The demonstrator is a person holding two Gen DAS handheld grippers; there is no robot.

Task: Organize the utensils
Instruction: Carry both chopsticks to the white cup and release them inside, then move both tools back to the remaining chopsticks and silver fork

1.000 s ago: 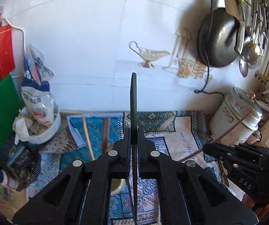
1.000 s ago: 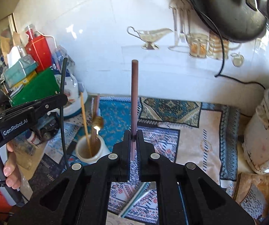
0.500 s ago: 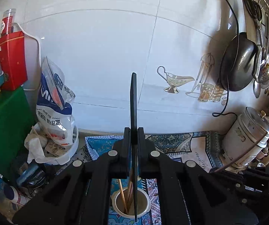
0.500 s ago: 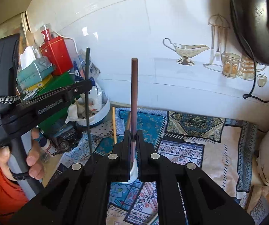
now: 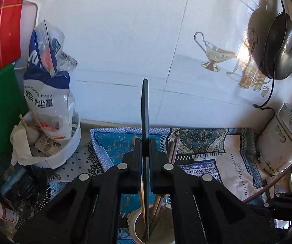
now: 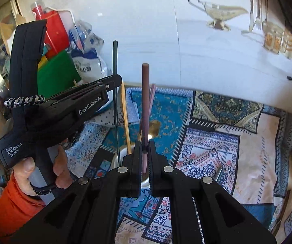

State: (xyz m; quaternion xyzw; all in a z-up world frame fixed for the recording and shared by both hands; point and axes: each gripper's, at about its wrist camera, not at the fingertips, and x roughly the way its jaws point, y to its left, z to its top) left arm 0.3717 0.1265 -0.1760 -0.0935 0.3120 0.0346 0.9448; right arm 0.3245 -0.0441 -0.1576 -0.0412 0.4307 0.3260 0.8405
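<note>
Delivering a held utensil into the white cup (image 5: 156, 225) looks like the step in hand. The left gripper (image 5: 145, 154) is clamped on a flat dark utensil (image 5: 145, 109) that stands upright through the middle of its view; the lower end runs down into the cup's mouth at the bottom centre, among the wooden sticks (image 5: 158, 203) already standing there. Whether its tip touches the cup's floor cannot be told.

In the right wrist view the right gripper (image 6: 144, 158) is clenched on a brown round handle (image 6: 145, 101) (likely a chopstick or spoon stem), upright at centre. The left gripper shows at centre left there, held in a hand (image 6: 42, 170), with the thin dark utensil hanging toward the cup's rim (image 6: 118, 156) just left of the right jaws.

Next, I judge, the left jaws need to let go once the utensil is seated deep enough to lean, not tip out. The brown handle then needs steering left and down over the same opening, clear of the sticks.
</note>
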